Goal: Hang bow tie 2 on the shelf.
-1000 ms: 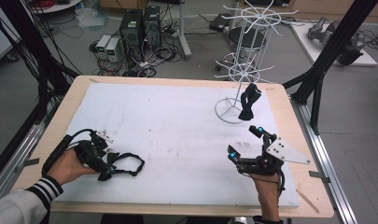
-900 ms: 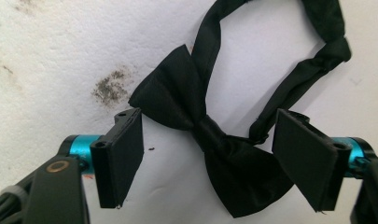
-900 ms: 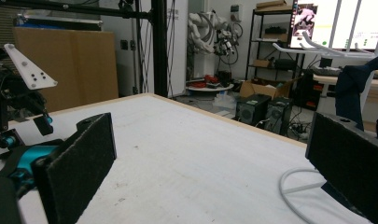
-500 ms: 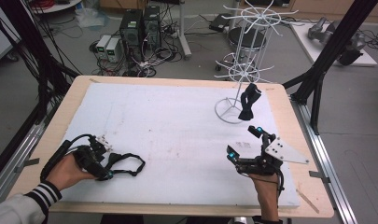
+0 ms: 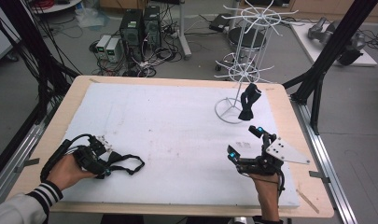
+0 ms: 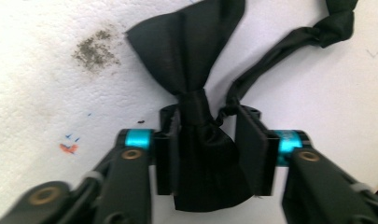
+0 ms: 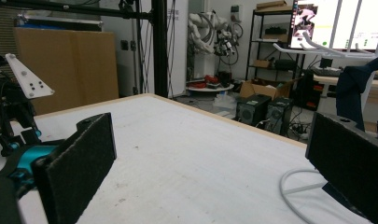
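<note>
Gripping bow tie [image 6: 196, 116], left tool [image 6: 207, 154].

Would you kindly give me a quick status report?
Left hand-held gripper closing on bow tie, flat on table. Right hand-held gripper open, empty. Nothing in the way.

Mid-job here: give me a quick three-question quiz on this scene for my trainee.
1. True or false: the right claw holds a bow tie.
2. Multiple choice: what lies between the pads of the left claw? A) a black bow tie B) a white cable C) nothing
3. Short answer: what does the second bow tie hang on?

Key:
1. False: its jaws stand open and empty.
2. A: the left claw's jaws have just been closing, and the pads now press the tie's near wing.
3. The white wire rack at the table's far right.
</note>
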`<state>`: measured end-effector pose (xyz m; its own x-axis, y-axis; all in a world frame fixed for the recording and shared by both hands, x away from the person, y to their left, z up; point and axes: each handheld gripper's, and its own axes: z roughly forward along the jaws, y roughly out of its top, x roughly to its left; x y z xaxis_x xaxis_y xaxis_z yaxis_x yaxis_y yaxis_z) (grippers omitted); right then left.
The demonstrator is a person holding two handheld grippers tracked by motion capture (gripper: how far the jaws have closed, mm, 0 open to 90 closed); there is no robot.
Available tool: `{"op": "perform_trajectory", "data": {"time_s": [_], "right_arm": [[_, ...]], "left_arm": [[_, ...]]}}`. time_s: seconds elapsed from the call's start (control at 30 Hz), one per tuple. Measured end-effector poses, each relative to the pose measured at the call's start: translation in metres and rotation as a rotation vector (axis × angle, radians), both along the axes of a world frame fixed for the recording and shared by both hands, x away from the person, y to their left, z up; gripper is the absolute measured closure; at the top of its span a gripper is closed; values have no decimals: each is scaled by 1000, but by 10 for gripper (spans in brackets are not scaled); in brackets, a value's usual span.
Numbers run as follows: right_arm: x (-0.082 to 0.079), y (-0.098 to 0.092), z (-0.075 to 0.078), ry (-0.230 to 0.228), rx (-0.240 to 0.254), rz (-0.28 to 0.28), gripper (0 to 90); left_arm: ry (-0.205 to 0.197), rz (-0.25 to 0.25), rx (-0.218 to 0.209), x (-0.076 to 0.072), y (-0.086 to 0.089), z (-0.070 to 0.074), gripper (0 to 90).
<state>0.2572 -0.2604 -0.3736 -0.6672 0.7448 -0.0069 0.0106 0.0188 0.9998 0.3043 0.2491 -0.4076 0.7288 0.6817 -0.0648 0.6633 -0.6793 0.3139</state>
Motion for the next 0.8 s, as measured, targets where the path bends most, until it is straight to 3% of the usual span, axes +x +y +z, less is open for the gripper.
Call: {"op": "perform_trajectory", "data": {"time_s": [0.1, 0.37, 0.63, 0.8], "right_arm": [[0, 0, 0, 1, 2, -1, 8], [1, 1, -1, 3, -2, -2, 8], [1, 2, -2, 6, -6, 2, 8], [2, 3, -2, 7, -6, 7, 8]], "left_arm": [[-13, -2, 3, -1, -1, 1, 722], [-54, -16, 5, -1, -1, 5, 733], [-92, -35, -15, -3, -1, 10, 733], [-132, -47, -51, -4, -2, 14, 733]]}}
